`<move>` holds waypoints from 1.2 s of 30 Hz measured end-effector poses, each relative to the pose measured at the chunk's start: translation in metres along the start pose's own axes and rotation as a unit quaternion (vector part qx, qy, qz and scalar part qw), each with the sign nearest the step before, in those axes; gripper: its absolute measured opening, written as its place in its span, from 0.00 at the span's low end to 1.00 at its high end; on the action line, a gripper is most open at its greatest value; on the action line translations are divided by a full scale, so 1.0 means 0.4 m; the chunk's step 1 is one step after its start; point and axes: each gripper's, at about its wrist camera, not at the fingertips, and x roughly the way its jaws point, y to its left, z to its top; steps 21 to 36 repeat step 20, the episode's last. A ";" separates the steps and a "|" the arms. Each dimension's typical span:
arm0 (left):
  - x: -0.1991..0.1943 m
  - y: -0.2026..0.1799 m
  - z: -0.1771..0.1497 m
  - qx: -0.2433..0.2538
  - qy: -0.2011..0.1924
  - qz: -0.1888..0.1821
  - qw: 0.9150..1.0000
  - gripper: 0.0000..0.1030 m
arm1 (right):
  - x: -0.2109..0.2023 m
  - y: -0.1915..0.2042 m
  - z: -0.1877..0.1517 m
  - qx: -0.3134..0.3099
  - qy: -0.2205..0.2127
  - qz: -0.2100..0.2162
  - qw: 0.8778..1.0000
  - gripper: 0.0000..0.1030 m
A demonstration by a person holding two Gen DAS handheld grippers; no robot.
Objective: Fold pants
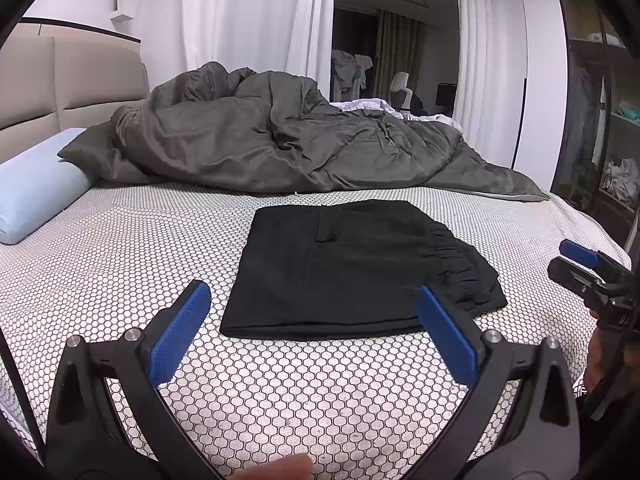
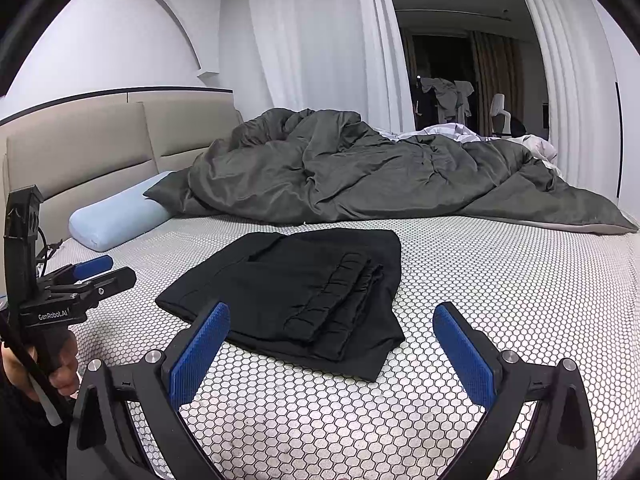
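Black pants (image 1: 352, 268) lie folded into a flat rectangle on the honeycomb-patterned bed sheet (image 1: 140, 256), with the gathered waistband at the right side. In the right wrist view the pants (image 2: 288, 292) lie just ahead, waistband on top. My left gripper (image 1: 314, 300) is open and empty, held just short of the pants' near edge. My right gripper (image 2: 332, 320) is open and empty, above the pants' near corner. The right gripper also shows at the right edge of the left wrist view (image 1: 580, 260), and the left gripper at the left of the right wrist view (image 2: 96, 270).
A crumpled dark grey duvet (image 1: 280, 144) covers the far half of the bed. A light blue pillow (image 1: 36, 184) lies at the left by the beige headboard (image 1: 60, 80). White curtains (image 1: 240, 16) hang behind. A wardrobe (image 1: 600, 120) stands at the right.
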 end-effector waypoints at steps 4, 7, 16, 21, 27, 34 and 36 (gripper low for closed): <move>0.000 0.002 0.000 0.001 -0.001 -0.001 1.000 0.99 | 0.000 0.000 0.001 -0.002 0.000 0.000 1.000 1.00; 0.000 0.003 0.000 0.001 -0.001 -0.001 1.000 0.99 | 0.000 0.001 0.001 -0.002 0.000 -0.001 1.000 1.00; -0.001 0.004 0.000 0.001 -0.001 -0.003 1.000 0.99 | 0.003 -0.004 -0.001 -0.004 0.001 0.002 1.000 1.00; -0.001 0.001 -0.004 0.003 0.000 -0.006 1.000 0.99 | 0.005 -0.009 -0.001 -0.006 0.000 0.003 1.000 1.00; -0.001 0.001 -0.004 0.003 0.000 -0.006 1.000 0.99 | 0.005 -0.009 -0.001 -0.006 0.000 0.003 1.000 1.00; -0.001 0.001 -0.004 0.003 0.000 -0.006 1.000 0.99 | 0.005 -0.009 -0.001 -0.006 0.000 0.003 1.000 1.00; -0.001 0.001 -0.004 0.003 0.000 -0.006 1.000 0.99 | 0.005 -0.009 -0.001 -0.006 0.000 0.003 1.000 1.00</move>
